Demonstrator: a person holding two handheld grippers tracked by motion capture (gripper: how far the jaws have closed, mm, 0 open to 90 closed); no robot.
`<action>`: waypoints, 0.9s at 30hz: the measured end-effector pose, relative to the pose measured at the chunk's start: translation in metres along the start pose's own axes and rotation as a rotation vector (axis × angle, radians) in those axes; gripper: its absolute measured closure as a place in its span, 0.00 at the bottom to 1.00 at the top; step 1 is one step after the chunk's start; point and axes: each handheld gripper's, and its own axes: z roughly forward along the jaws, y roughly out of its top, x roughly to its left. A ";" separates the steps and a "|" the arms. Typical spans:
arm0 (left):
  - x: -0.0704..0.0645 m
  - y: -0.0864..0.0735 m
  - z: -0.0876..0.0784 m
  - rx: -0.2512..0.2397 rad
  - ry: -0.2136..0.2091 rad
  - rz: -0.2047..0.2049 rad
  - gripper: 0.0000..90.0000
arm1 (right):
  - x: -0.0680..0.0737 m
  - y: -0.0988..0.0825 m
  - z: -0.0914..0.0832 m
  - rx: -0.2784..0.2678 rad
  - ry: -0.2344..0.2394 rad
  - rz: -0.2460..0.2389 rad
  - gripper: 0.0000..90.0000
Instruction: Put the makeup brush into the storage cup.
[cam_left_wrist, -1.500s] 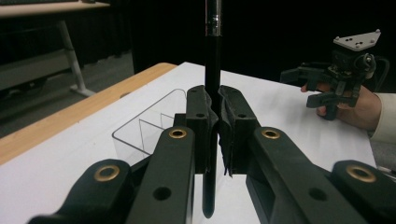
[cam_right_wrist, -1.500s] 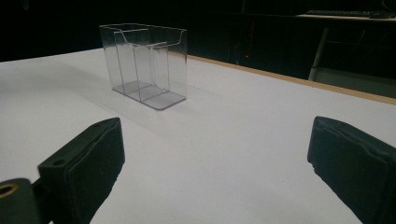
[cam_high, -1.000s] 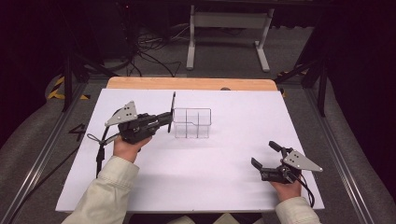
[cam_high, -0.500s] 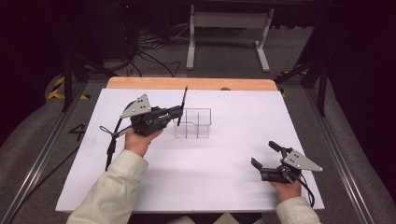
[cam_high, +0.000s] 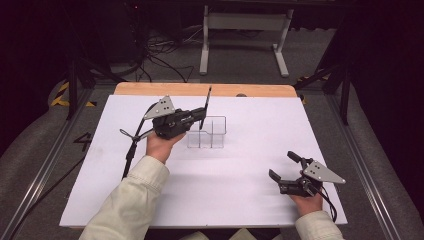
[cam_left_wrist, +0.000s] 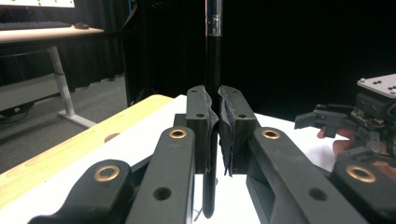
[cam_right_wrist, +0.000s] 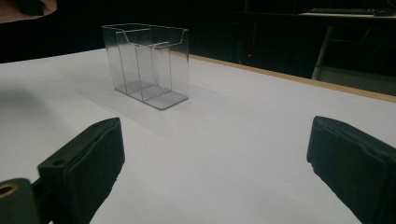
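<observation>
My left gripper (cam_high: 201, 119) is shut on a thin black pen (cam_high: 206, 106), which stands nearly upright with its lower end by the left part of a clear plastic holder (cam_high: 214, 134). Whether the tip is inside a compartment I cannot tell. In the left gripper view the pads (cam_left_wrist: 201, 122) pinch the pen (cam_left_wrist: 213, 56) at its middle. The holder (cam_right_wrist: 148, 65) has several compartments with nothing in them. My right gripper (cam_high: 284, 167) rests open at the front right of the table, its wide-apart jaws (cam_right_wrist: 215, 154) aimed at the holder from a distance.
A white sheet (cam_high: 240, 175) covers the table, with a wooden edge (cam_high: 150, 89) along the far side. Behind the table stand a grey desk frame (cam_high: 245, 30) and cables (cam_high: 160, 55) on the floor. The right gripper (cam_left_wrist: 348, 119) and its hand appear in the left gripper view.
My left hand has carried the pen to the right and slightly up, from left of the holder to its left end. The right gripper has stayed still.
</observation>
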 end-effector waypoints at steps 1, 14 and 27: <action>0.001 0.001 0.002 -0.002 0.003 0.005 0.92 | 0.000 0.000 0.000 0.000 0.002 0.000 0.05; 0.004 0.000 0.016 -0.007 0.038 0.018 0.92 | 0.000 0.000 0.000 0.001 0.006 0.000 0.05; 0.009 -0.004 0.026 -0.009 0.097 0.004 0.92 | -0.001 0.000 0.000 0.002 0.010 0.000 0.05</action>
